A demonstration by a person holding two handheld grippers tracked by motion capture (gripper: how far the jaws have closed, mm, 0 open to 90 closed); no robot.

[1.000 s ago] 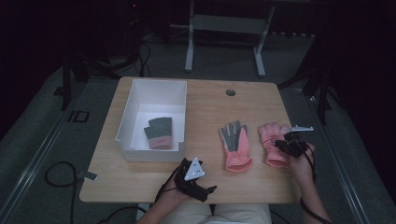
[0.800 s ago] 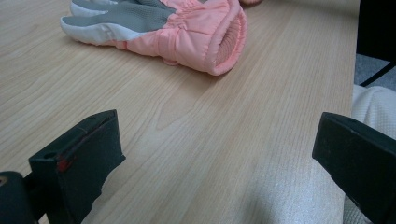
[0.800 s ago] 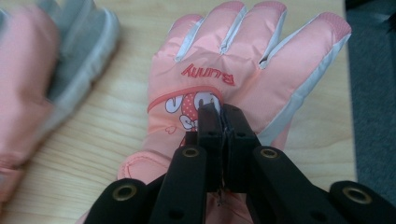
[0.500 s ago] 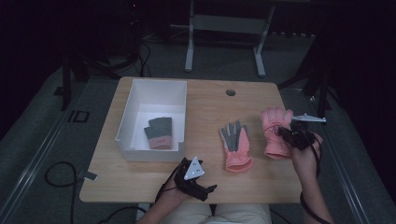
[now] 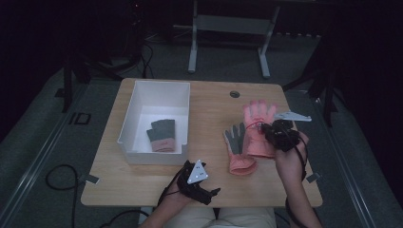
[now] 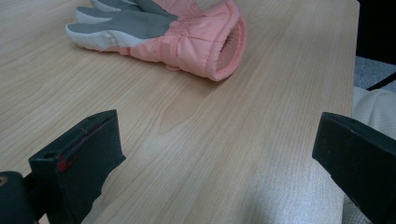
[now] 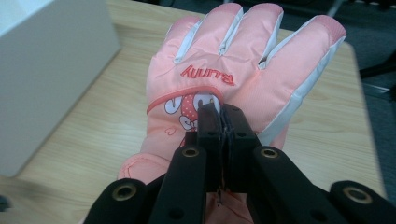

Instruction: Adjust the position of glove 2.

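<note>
Padded pink glove (image 7: 243,79) pinched by the right gripper (image 7: 222,116) on the wooden table (image 5: 209,102).
Jaws closed on its smooth back; left gripper (image 6: 210,163) wide open, empty, near the second glove (image 6: 187,32).

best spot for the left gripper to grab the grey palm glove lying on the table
Probably the puffy pink cuff of the grey-palmed glove, coming in low from the table's near edge. In the left gripper view the cuff's open end faces the left gripper, whose jaws stand wide apart, and it is the thickest part. The flat fingers point away, and its far side lies against the pink glove pinched by the right gripper.
</note>
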